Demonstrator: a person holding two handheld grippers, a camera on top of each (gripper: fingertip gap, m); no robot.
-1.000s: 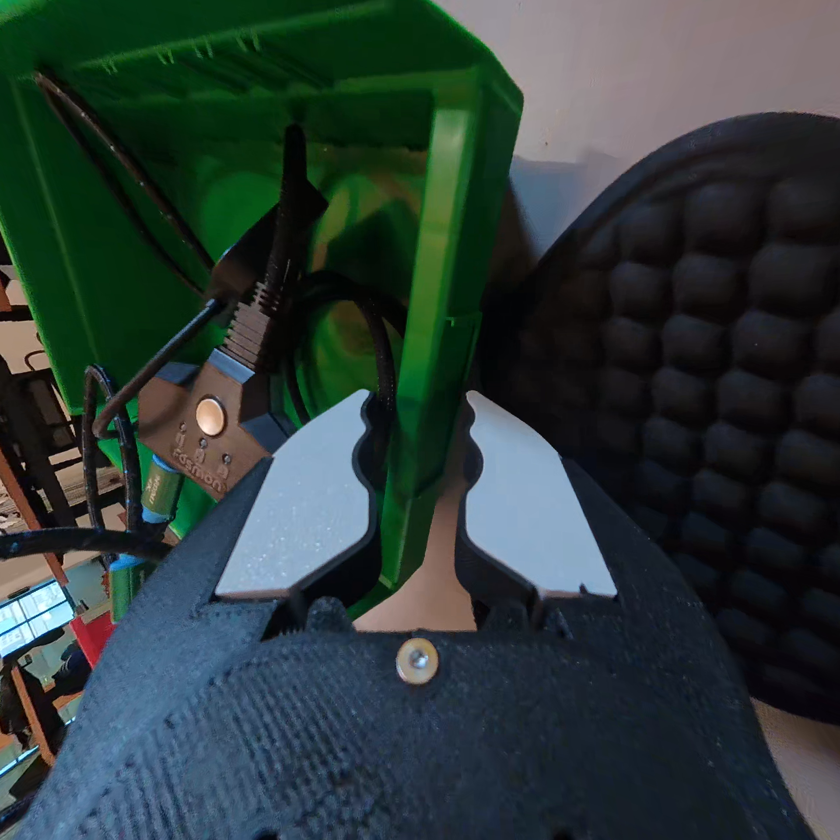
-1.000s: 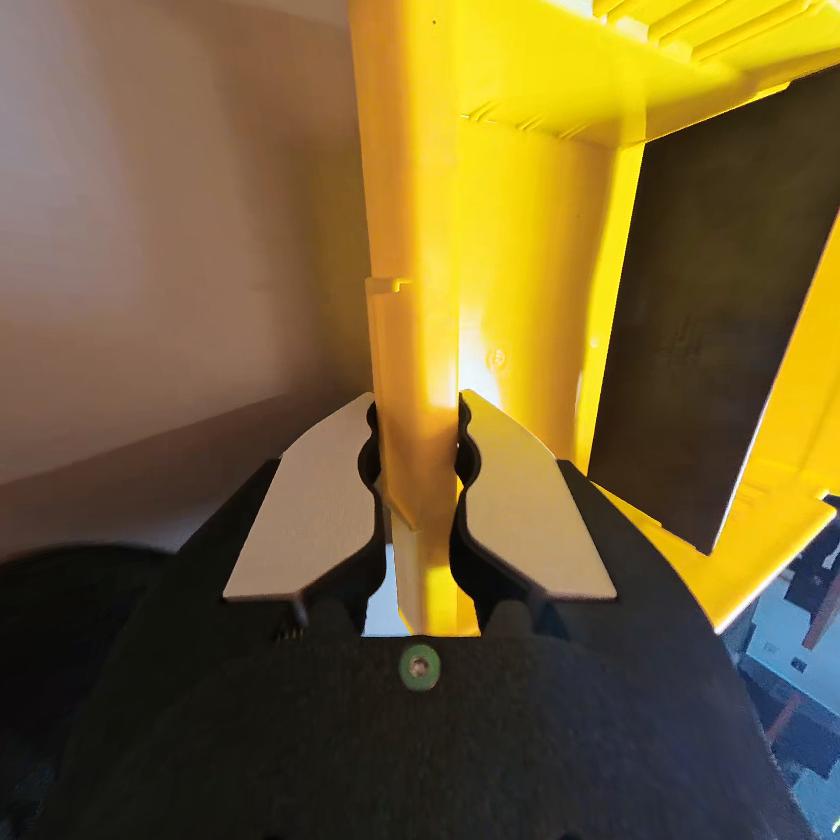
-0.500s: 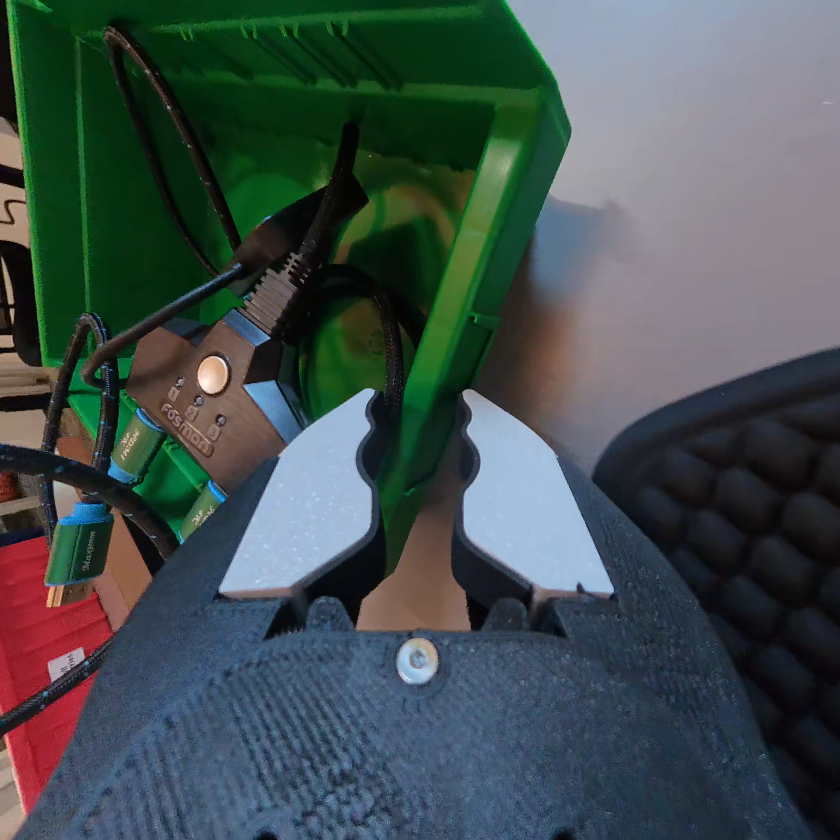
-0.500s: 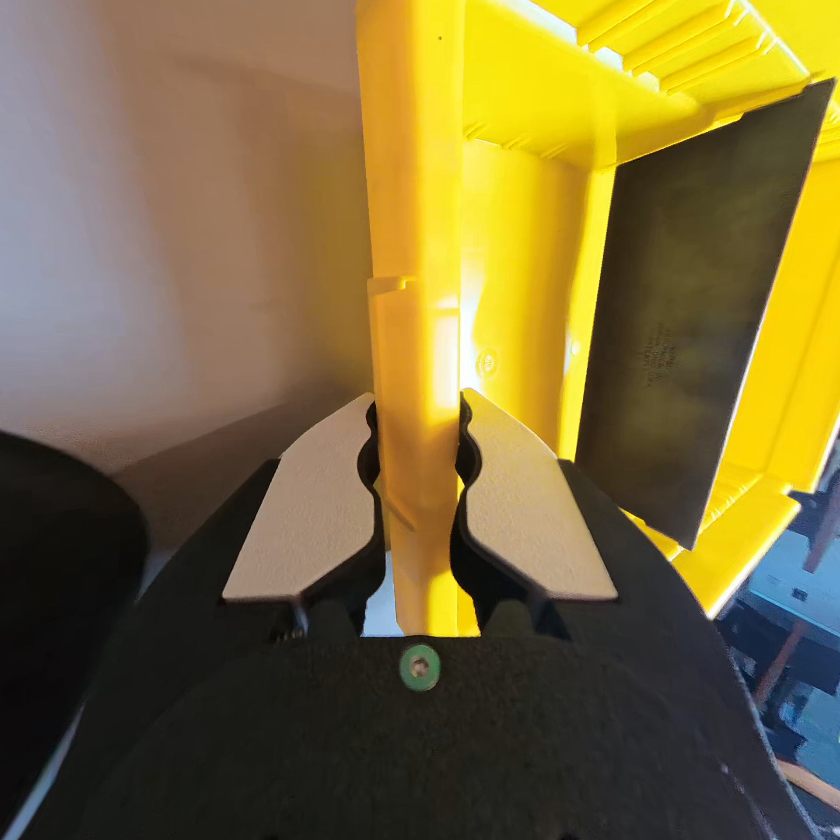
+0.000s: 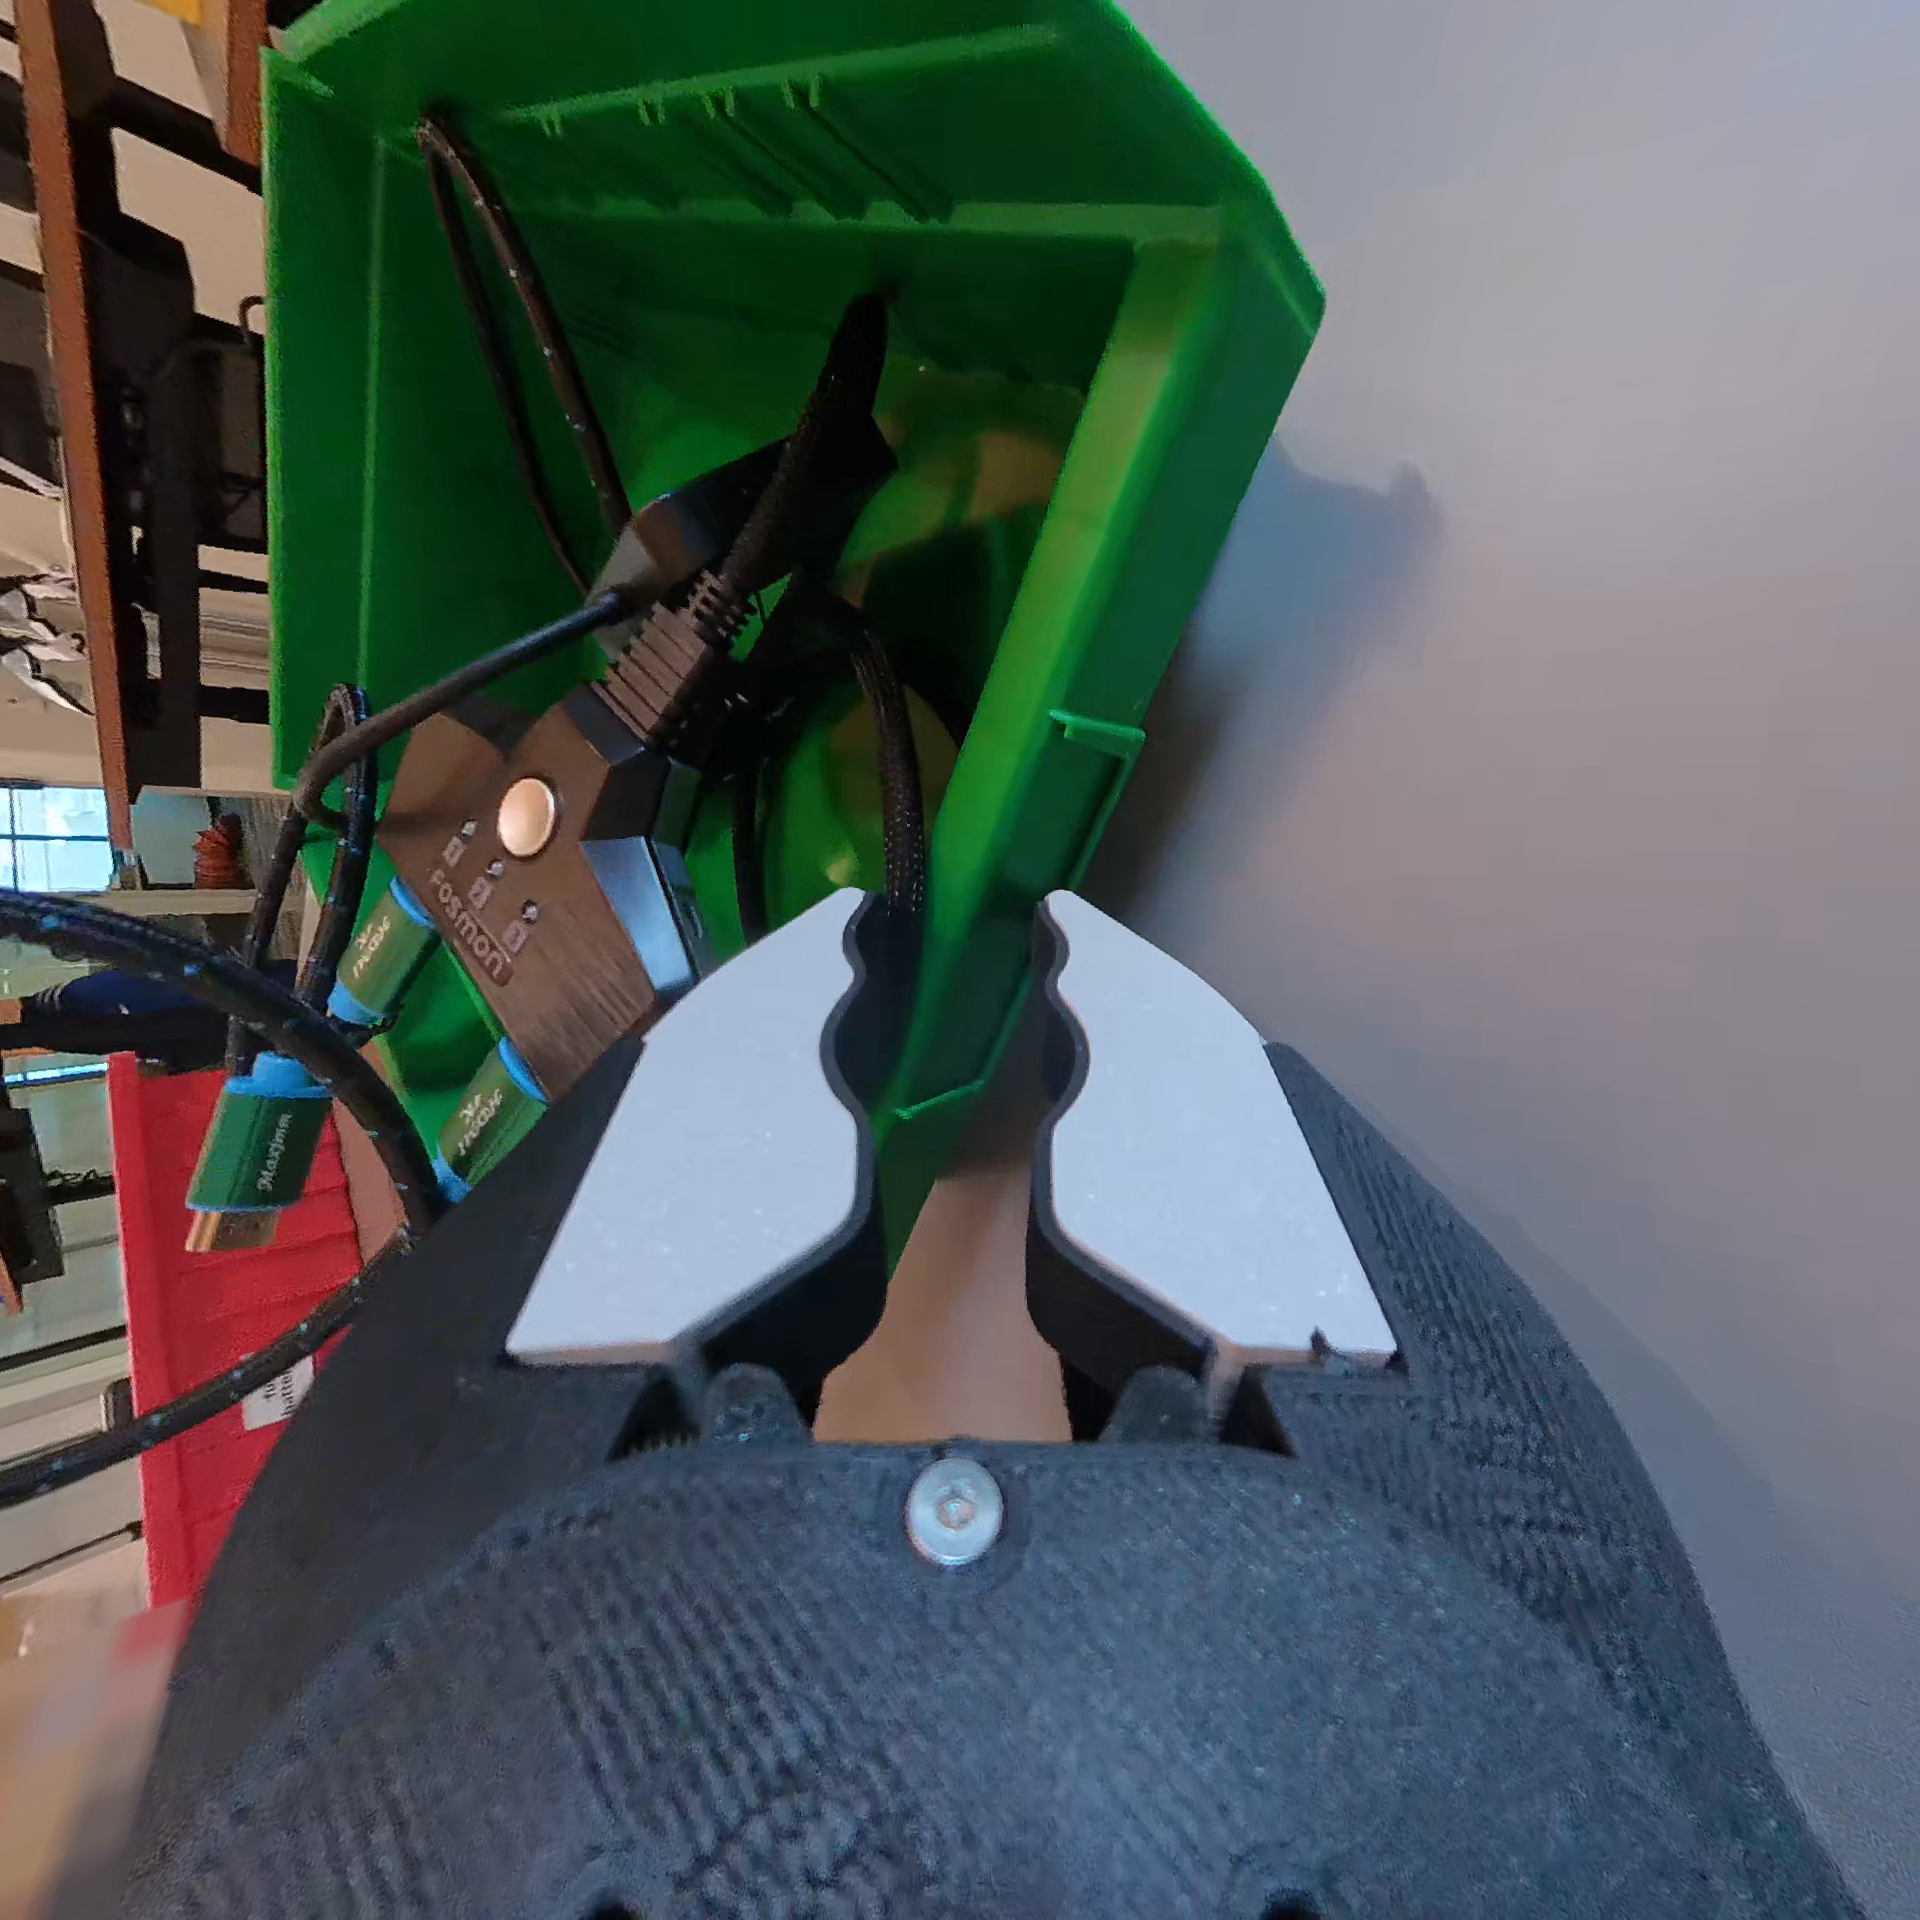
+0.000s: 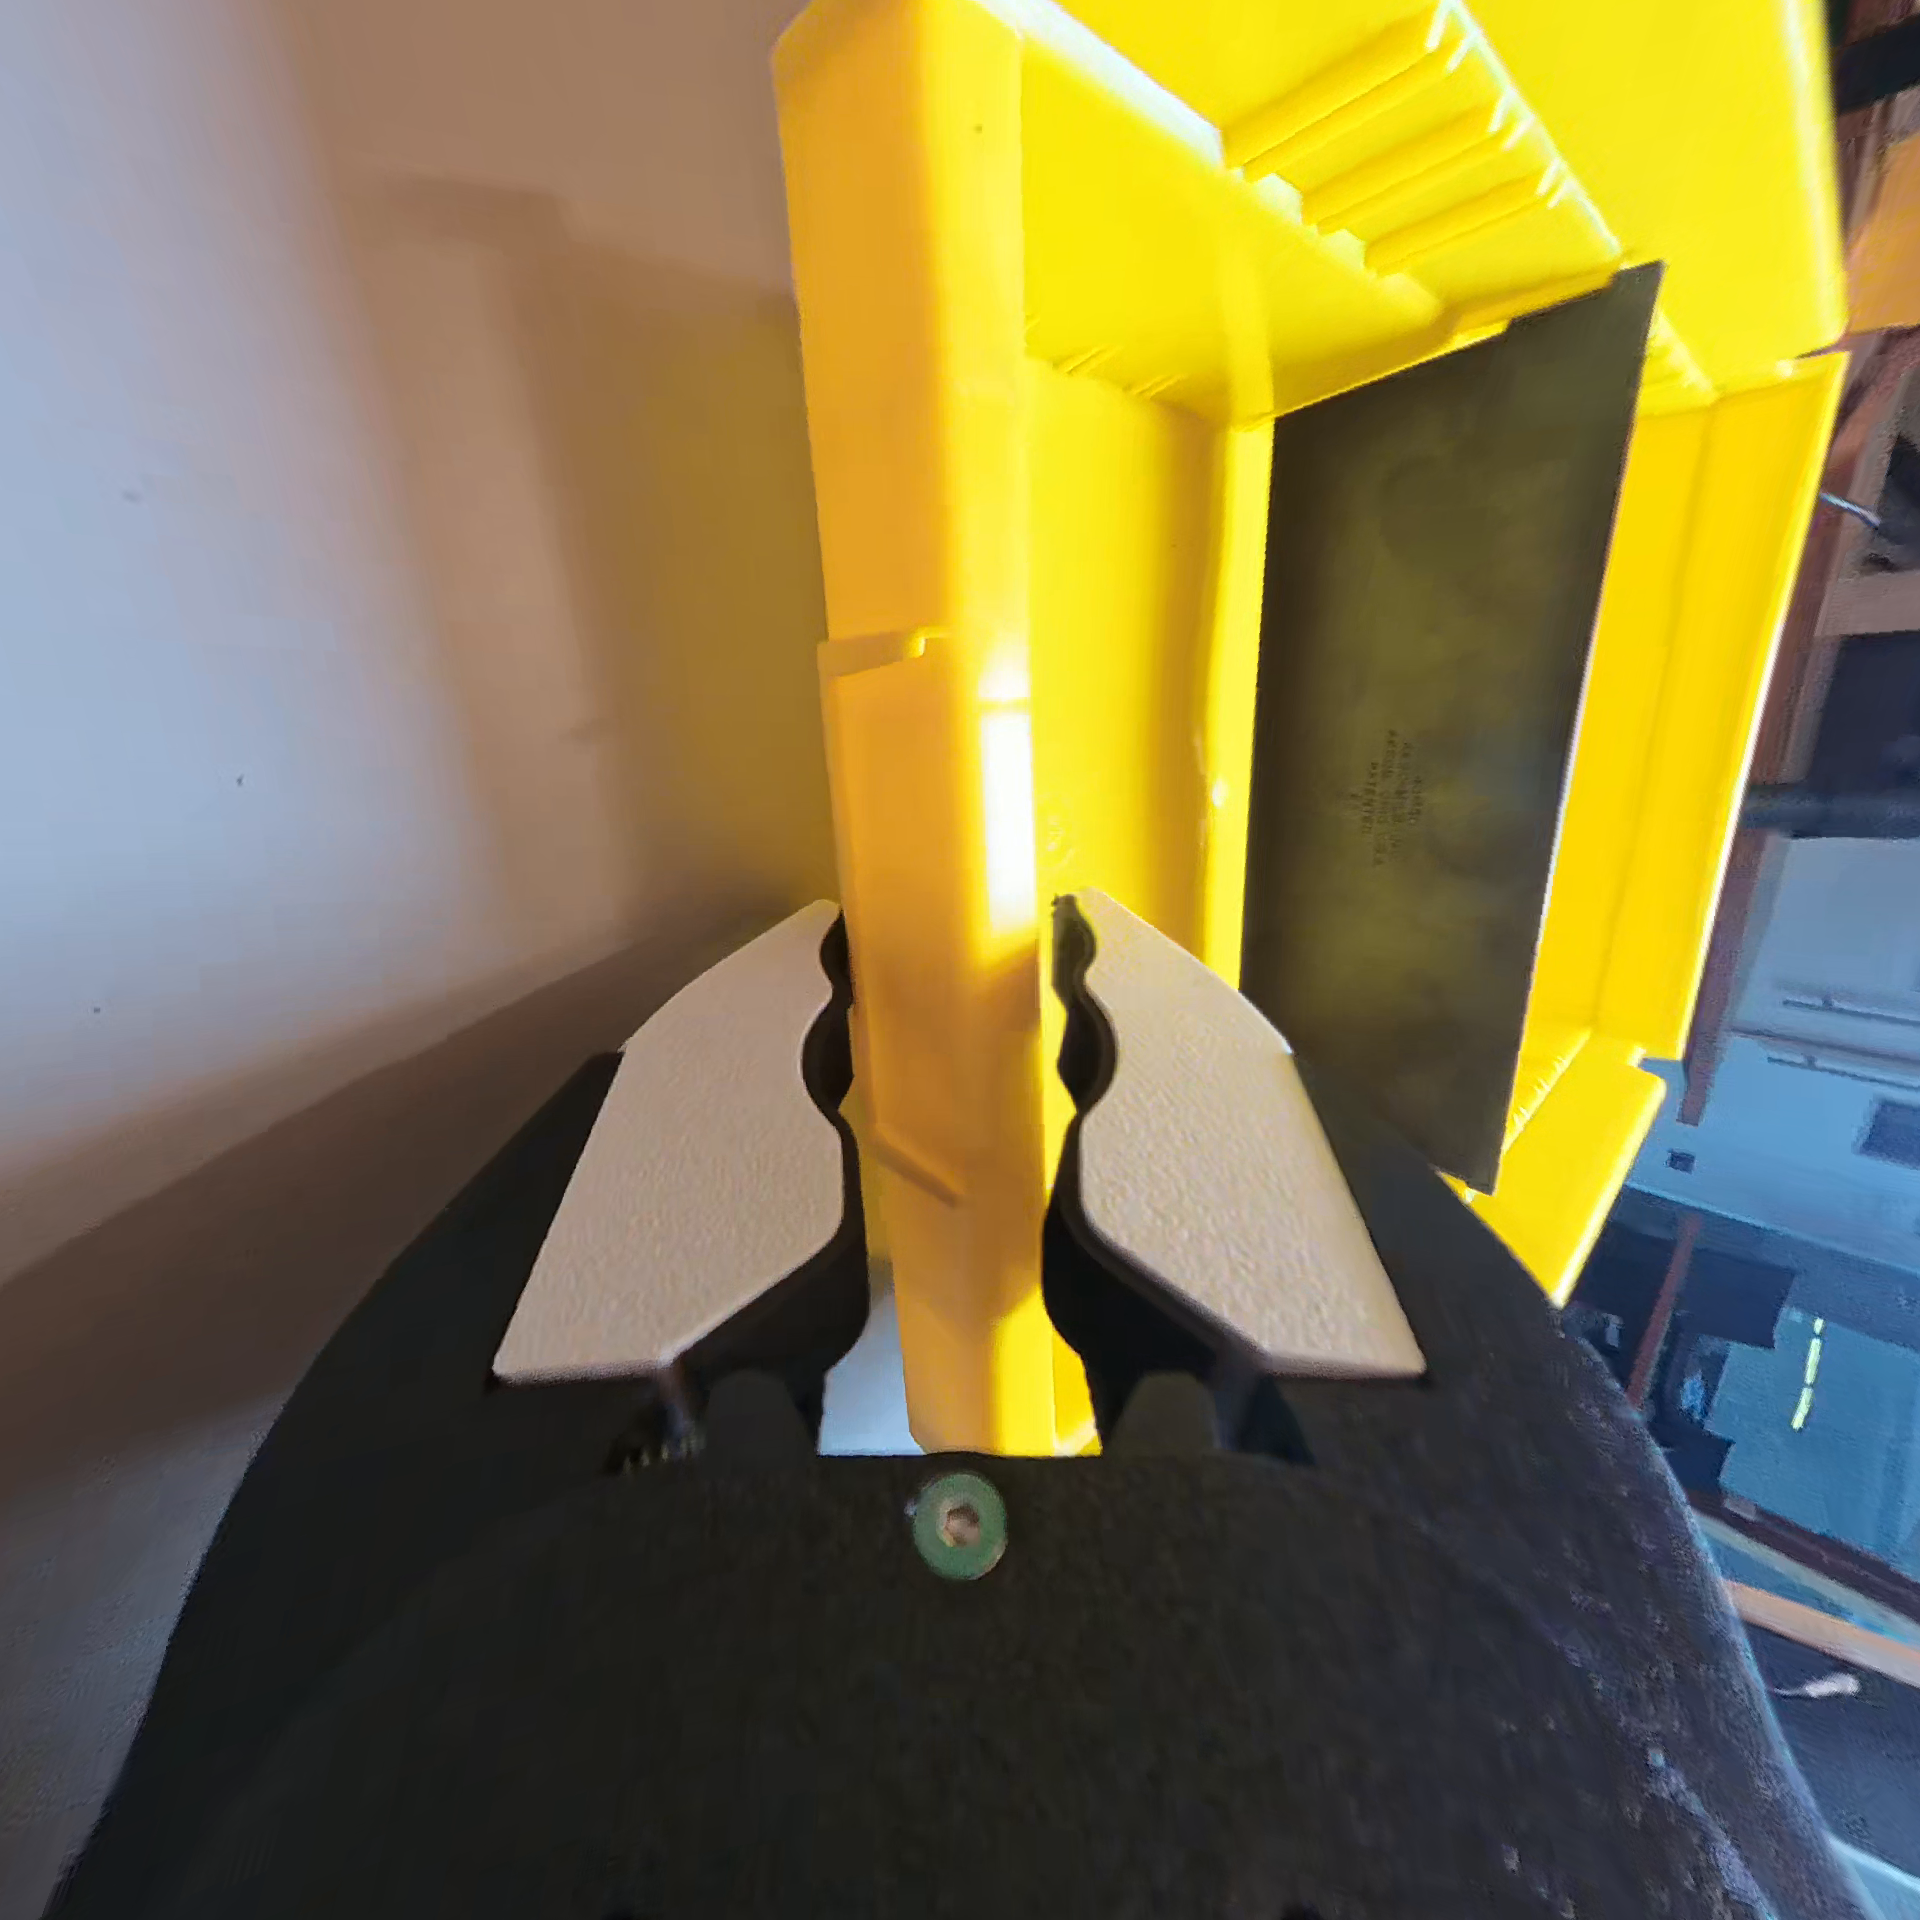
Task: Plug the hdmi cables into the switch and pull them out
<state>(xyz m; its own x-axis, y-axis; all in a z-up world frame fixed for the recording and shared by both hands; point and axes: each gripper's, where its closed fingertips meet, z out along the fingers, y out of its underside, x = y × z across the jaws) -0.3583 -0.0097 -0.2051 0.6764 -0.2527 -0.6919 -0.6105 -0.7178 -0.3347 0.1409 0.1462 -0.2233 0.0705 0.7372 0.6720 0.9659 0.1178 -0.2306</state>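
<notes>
My left tongs [image 5: 951, 997] pinch the green bin [image 5: 665, 260] wall; my right tongs [image 6: 951, 997] pinch the yellow bin [image 6: 904, 416] wall. At nine o'clock of my left tongs, the switch [image 5: 530, 894] looks light and rigid. The braided cables [image 5: 312, 1029] look floppy, so I'd grip each stiff plug shell [image 5: 255, 1153].

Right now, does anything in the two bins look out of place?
Yes. The green bin is tipped, and one green plug hangs loose over its edge. The yellow bin holds only a dark sheet.

Green bin [image 5: 436, 499] carrying switch [image 5: 520, 914] and cables, yellow bin [image 6: 1143, 312] carrying dark panel [image 6: 1423, 727]
</notes>
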